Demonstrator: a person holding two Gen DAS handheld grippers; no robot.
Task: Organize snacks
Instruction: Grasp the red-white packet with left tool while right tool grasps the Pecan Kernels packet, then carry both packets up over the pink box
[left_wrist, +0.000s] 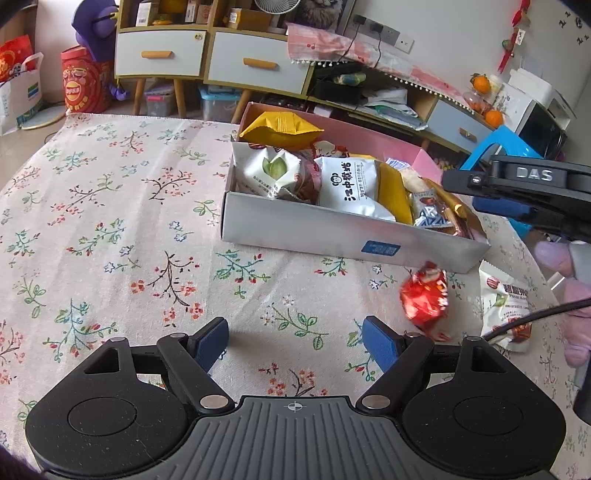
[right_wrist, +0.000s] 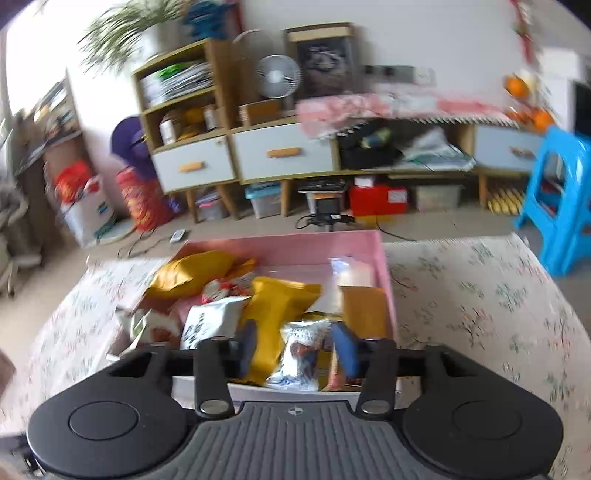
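Flowery cloth (left_wrist: 110, 221) covers the table, with little red and green twigs printed all over it.

Closest to us in the left wrist view, the left gripper (left_wrist: 295, 343) hangs over bare cloth. Its two blue pads (left_wrist: 212, 341) stand wide apart and nothing is between them. Just past it, a bit to the right, a red shiny snack (left_wrist: 424, 301) lies on the cloth. Beside that, near the table edge, lies a white snack packet (left_wrist: 504, 306) with a black cable across it.

Next comes the snack box (left_wrist: 332, 230), grey-white on the outside and pink inside. It is full of packets: a white bag with black writing (left_wrist: 351, 188), a white bag with a green picture (left_wrist: 271, 171), a small blue and white packet (left_wrist: 430, 214), and a yellow bag (left_wrist: 280, 127) at the far end.

The right gripper (right_wrist: 299, 349) is above the near end of the box. Its pads are partly apart, and the small blue and white packet lies in the box between them; the pads do not squeeze it. This view is blurry.

Far behind stand wooden cabinets with pale drawers (left_wrist: 258, 64), a round fan (right_wrist: 277, 75), some oranges (left_wrist: 487, 99) and a blue stool (right_wrist: 557, 199).
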